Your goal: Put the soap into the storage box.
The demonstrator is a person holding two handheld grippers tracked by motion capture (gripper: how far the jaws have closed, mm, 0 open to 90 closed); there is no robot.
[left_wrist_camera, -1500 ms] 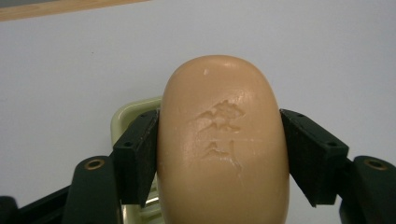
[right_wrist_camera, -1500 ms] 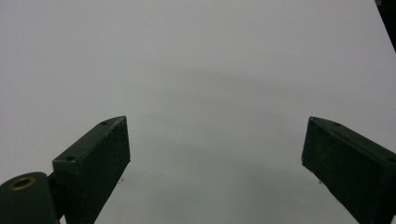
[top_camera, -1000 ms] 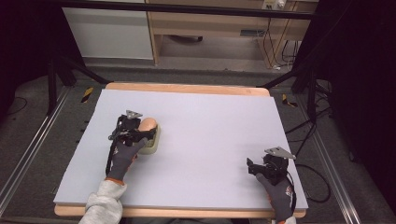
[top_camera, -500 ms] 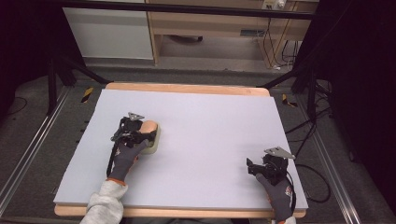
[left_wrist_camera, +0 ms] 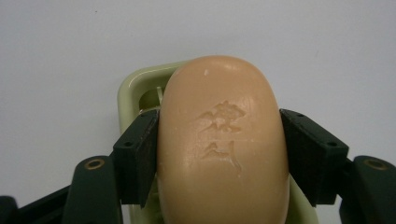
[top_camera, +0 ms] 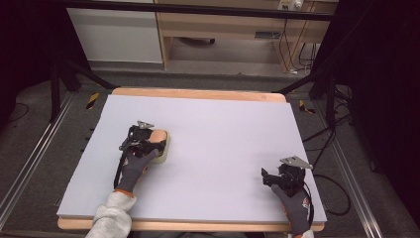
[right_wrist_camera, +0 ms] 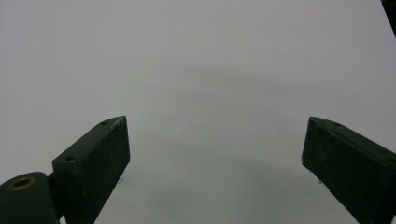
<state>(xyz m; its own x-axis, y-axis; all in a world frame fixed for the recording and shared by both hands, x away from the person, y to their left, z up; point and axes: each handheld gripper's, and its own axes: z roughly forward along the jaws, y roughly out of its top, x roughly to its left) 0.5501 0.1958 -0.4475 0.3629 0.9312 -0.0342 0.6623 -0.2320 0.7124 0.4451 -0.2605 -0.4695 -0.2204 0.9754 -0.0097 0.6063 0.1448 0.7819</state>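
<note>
A peach-coloured bar of soap (left_wrist_camera: 222, 144) with stamped characters sits between the black jaws of my left gripper (left_wrist_camera: 219, 154), which is shut on it. Under the soap lies a pale green soap dish (left_wrist_camera: 135, 86). From above, the soap (top_camera: 157, 137) and the dish (top_camera: 163, 152) are on the left half of the board, with the left gripper (top_camera: 143, 141) over them. My right gripper (top_camera: 277, 177) rests near the board's front right corner. Its jaws stand wide apart over bare white surface, and the right gripper (right_wrist_camera: 215, 154) holds nothing.
The white board (top_camera: 223, 129) has a wooden rim (top_camera: 198, 94) and sits on a dark floor with metal rails (top_camera: 29, 158) at the sides. Cables (top_camera: 327, 183) trail off to the right. A wooden cabinet (top_camera: 223, 29) stands beyond the far edge.
The left hand with the soap has shifted slightly to the right along the dish. The right gripper has not moved.
</note>
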